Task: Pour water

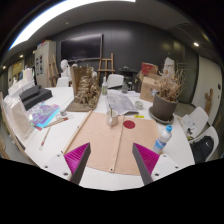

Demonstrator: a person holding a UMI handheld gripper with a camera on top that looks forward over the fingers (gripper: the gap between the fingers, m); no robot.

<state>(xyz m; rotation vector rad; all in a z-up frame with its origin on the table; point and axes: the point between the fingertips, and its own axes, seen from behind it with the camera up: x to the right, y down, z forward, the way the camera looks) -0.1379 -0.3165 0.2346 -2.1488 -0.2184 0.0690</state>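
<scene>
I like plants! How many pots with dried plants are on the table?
2. A dark round pot of dried brown twigs stands beyond the right finger; a second dried brown bunch stands far back, left of centre. Clutter may hide others.

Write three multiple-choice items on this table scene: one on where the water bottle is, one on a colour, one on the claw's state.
1. Where is the water bottle?
A. between the claw's fingers
B. beyond the right finger, near the potted plant
C. on the black case at the left

2. What colour is the small round thing on the brown mat?
A. green
B. yellow
C. red-pink

3. How is the claw?
A. open, holding nothing
B. shut on the bottle
C. shut on the plant pot

Answers:
1 B: it lies just below the potted plant, past the right finger.
2 C: it shows red-pink against the brown mat.
3 A: the fingers stand wide apart with bare mat between.
</scene>
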